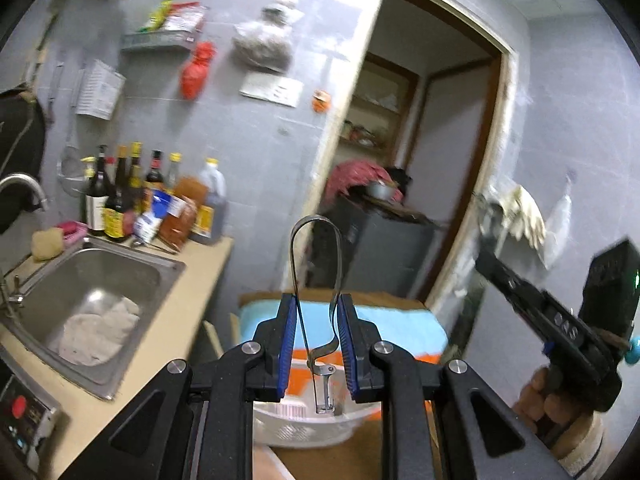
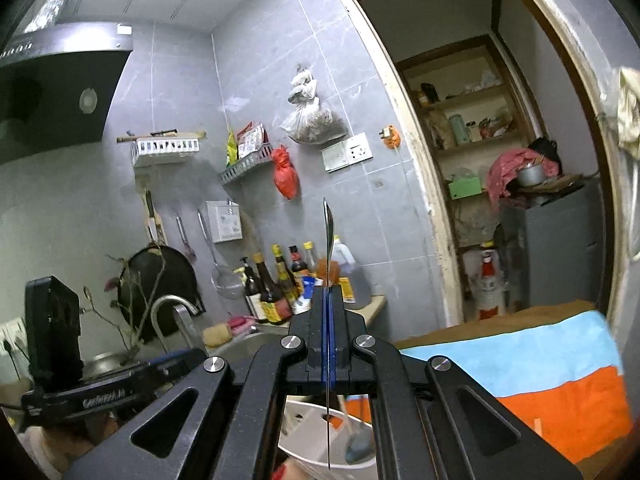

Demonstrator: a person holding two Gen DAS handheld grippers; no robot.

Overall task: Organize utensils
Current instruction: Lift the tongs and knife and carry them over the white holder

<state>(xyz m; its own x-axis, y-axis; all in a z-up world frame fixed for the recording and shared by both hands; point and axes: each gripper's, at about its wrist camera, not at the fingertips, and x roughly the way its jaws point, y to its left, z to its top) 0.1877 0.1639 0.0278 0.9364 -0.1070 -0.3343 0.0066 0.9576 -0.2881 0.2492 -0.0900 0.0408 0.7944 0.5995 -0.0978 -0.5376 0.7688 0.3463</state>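
Gripping tongs [image 1: 316,280] left [image 1: 317,320] and spoon [image 2: 329,240] right [image 2: 328,300], you next needed lowering toward the basket [image 1: 308,428]

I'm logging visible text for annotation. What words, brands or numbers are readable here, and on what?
"GenRobot.AI", roughly, on the left gripper's black body, seen in the right wrist view.
Sauce bottle labels: too blurred to read.
Snack packets on the wall rack: unreadable.
Wall switch plate: no legible text.

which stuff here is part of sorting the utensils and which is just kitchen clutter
Job:
left gripper holding metal tongs
right gripper clamped on flat utensil
white basket

Clutter:
sauce bottles
sink
red bag
striped towel
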